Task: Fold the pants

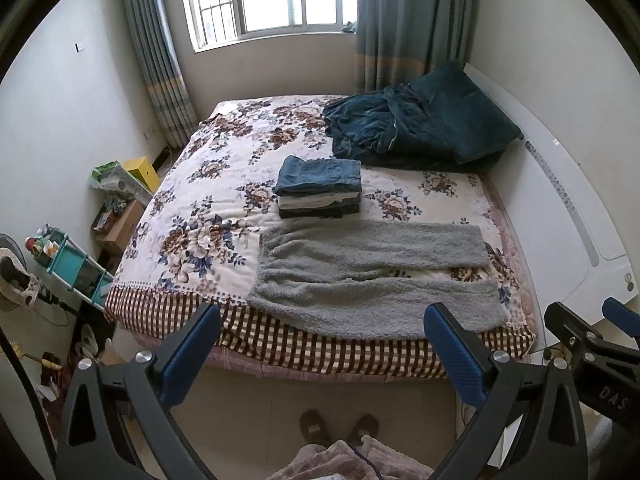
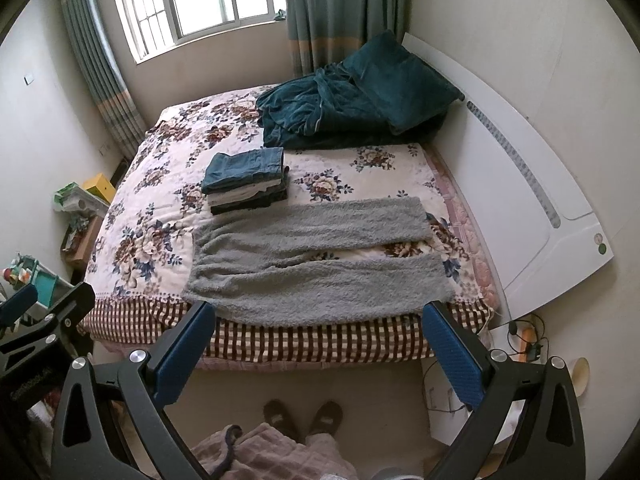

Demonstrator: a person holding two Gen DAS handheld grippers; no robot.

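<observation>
Fluffy grey pants [image 1: 372, 276] [image 2: 316, 260] lie flat on the near side of the bed, waist to the left, both legs stretched right with a gap between them. My left gripper [image 1: 320, 324] hovers open above the floor just short of the bed edge, nothing between its blue pads. My right gripper [image 2: 318, 322] is likewise open and empty, held at the same height in front of the pants. In the left wrist view the right gripper [image 1: 588, 328] shows at the right edge.
A stack of folded clothes [image 1: 318, 188] [image 2: 246, 182] sits behind the pants. A dark teal blanket and pillow [image 1: 420, 128] fill the bed's far right. The white headboard [image 2: 520, 184] lies to the right, clutter and a shelf [image 1: 76, 264] to the left. The person's slippered feet [image 1: 340, 428] stand below.
</observation>
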